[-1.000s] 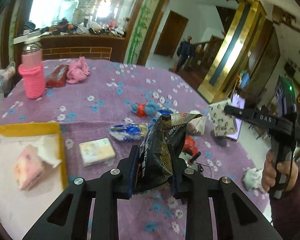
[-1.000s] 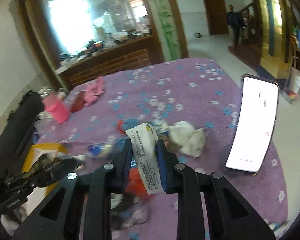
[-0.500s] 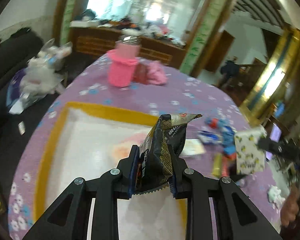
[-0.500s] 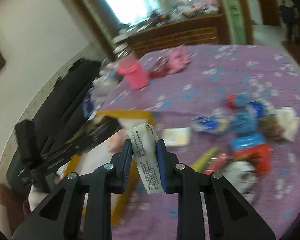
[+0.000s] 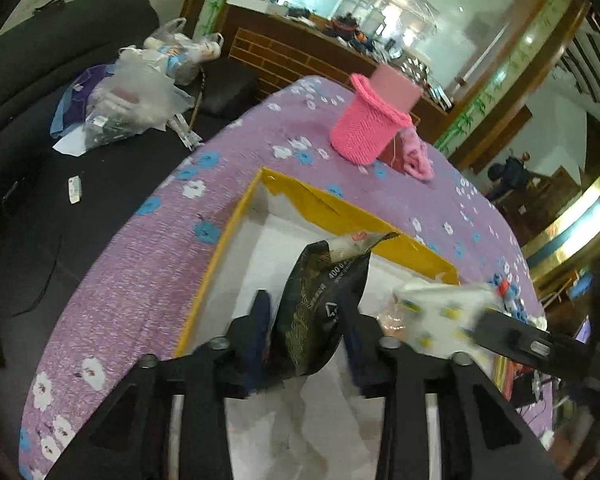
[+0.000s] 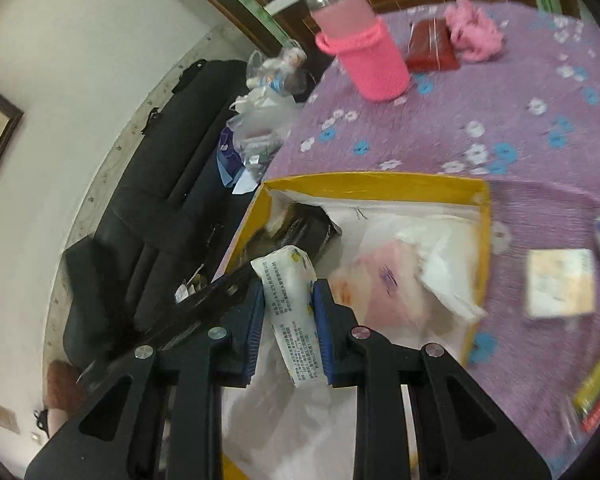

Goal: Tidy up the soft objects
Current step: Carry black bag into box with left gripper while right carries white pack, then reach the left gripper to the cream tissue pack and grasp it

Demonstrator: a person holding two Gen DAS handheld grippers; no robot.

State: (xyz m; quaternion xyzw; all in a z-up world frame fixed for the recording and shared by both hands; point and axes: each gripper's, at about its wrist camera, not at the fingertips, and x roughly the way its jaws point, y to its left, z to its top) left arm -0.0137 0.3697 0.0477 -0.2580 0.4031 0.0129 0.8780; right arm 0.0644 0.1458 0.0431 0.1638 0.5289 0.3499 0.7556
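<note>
Over the yellow box (image 5: 332, 208), in the left wrist view, our left gripper (image 5: 306, 312) is opening around the black packet (image 5: 320, 304). In the right view, our right gripper (image 6: 288, 308) clenches the white tissue pack (image 6: 292, 312) above the same box.

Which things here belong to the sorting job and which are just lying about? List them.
Job:
- black snack bag, between the opening left gripper's fingers
- white tissue pack, in the right gripper
- yellow box
- pink pack inside it

Lying about:
- pink-sleeved bottle
- plastic bags
- dark sofa
</note>
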